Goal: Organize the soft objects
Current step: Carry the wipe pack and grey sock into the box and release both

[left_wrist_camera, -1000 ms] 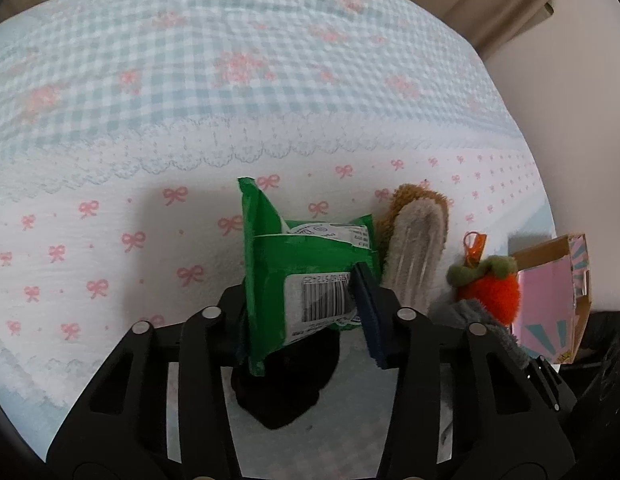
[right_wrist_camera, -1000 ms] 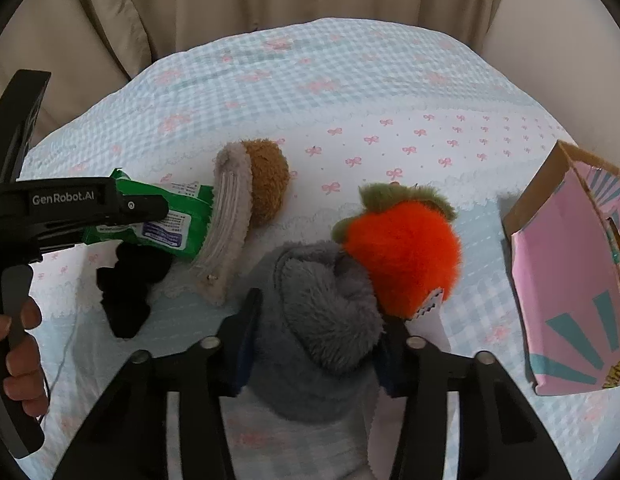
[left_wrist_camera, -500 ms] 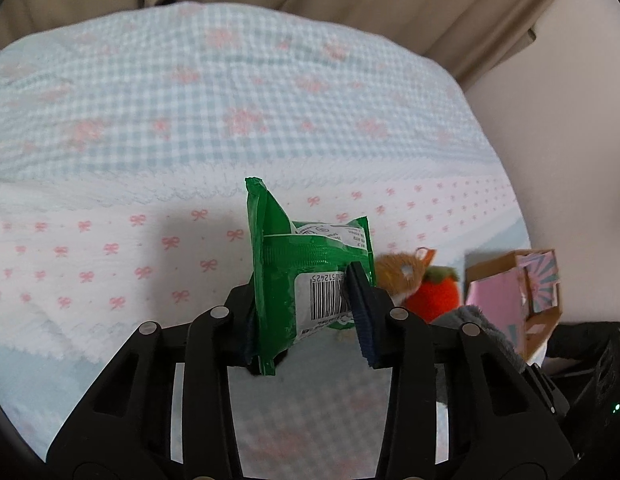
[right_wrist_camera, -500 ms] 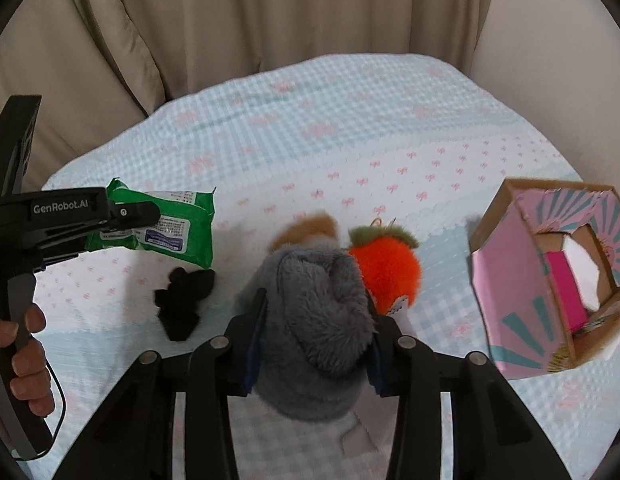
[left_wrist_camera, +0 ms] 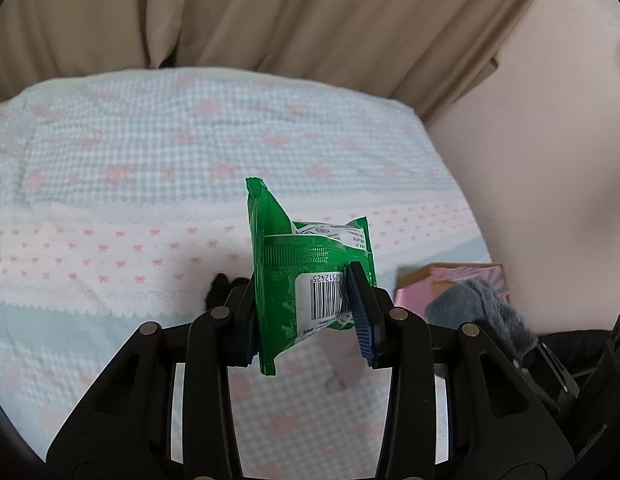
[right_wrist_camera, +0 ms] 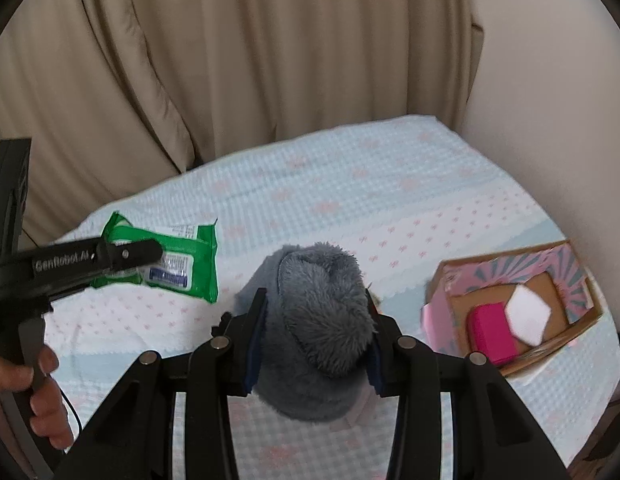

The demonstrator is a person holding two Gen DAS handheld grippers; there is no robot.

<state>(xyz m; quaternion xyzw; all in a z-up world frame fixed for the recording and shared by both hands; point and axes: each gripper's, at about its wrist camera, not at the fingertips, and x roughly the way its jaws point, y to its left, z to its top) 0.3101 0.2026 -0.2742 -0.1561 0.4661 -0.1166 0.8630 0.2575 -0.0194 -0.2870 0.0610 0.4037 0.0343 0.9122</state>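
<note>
My left gripper [left_wrist_camera: 308, 320] is shut on a green wet-wipes pack [left_wrist_camera: 306, 272] and holds it high above the bed; the pack also shows in the right wrist view [right_wrist_camera: 170, 256] with the left gripper [right_wrist_camera: 148, 254] clamped on it. My right gripper [right_wrist_camera: 314, 344] is shut on a grey fluffy plush [right_wrist_camera: 318, 320], lifted above the bed; the plush also shows in the left wrist view [left_wrist_camera: 478, 312]. A pink cardboard box [right_wrist_camera: 510, 312] lies open at the right, with a magenta item [right_wrist_camera: 492, 332] and a white item [right_wrist_camera: 528, 314] inside.
The bed has a pale blue and white cover with pink bows [left_wrist_camera: 150, 184]. A small black cloth [left_wrist_camera: 224, 286] lies on it behind the left fingers. Beige curtains [right_wrist_camera: 250, 60] hang behind the bed and a cream wall [right_wrist_camera: 550, 80] stands at the right.
Both grippers have risen well above the bed with their objects. The brown slipper and orange plush have dropped out of view; the open box is now seen from above.
</note>
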